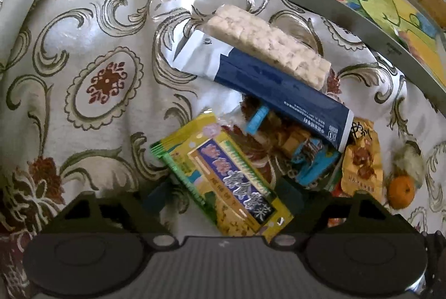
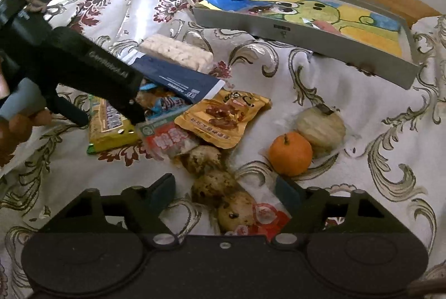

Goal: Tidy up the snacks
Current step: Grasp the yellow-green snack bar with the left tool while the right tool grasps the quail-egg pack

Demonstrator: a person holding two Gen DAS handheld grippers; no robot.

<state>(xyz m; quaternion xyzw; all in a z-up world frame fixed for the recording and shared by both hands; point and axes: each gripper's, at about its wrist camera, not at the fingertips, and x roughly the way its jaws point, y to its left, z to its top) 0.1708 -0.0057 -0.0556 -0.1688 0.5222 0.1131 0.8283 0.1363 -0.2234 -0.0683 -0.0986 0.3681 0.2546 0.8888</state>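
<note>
A heap of snacks lies on the flowered cloth. In the left wrist view my left gripper (image 1: 223, 194) points down over a yellow-green packet (image 1: 223, 182). The packet lies between the fingers, and a strip of cloth shows between it and the left pad, so the gripper is open. The right wrist view shows the left gripper (image 2: 108, 118) straddling that packet (image 2: 111, 129). My right gripper (image 2: 225, 193) stands open around a clear bag of round pastries (image 2: 220, 187), with its pads clear of the bag. A grey tray (image 2: 292, 28) with a frog picture sits at the back right.
The heap also holds a puffed-rice bar (image 1: 267, 45), a navy packet (image 1: 278, 87), blue sweets (image 1: 312, 159), an orange date pouch (image 2: 223, 115) and a red-and-white packet (image 2: 167, 140). A tangerine (image 2: 290, 154) and a pale round cake (image 2: 320, 129) lie to the right. A hand (image 2: 16, 126) holds the left gripper.
</note>
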